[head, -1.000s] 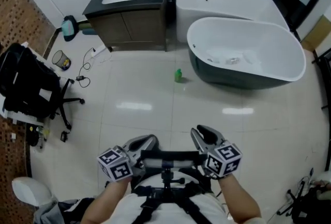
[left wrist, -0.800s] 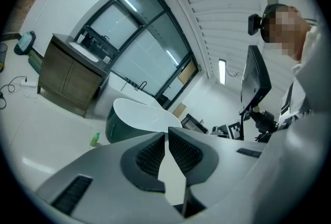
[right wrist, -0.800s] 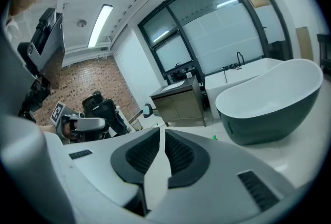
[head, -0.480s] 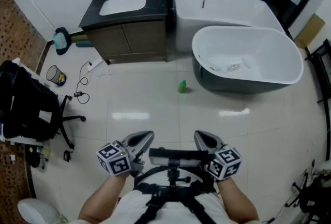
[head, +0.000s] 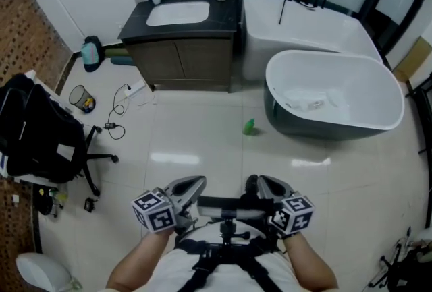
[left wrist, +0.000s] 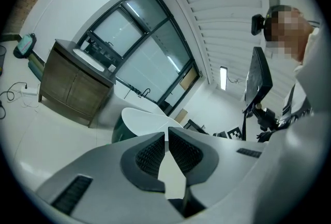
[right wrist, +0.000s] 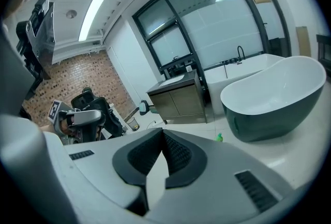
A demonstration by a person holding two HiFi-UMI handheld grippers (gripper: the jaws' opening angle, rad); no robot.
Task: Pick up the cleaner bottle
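Because the small green cleaner bottle [head: 250,126] stands on the floor [head: 189,115] just beside the dark bathtub [head: 304,123], well ahead, the left gripper [head: 190,185] and right gripper [head: 266,183] wait at the person's waist, jaws closed and empty.

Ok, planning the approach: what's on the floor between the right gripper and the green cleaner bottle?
Nothing: the head view shows only bare glossy floor tile between the right gripper and the cleaner bottle.
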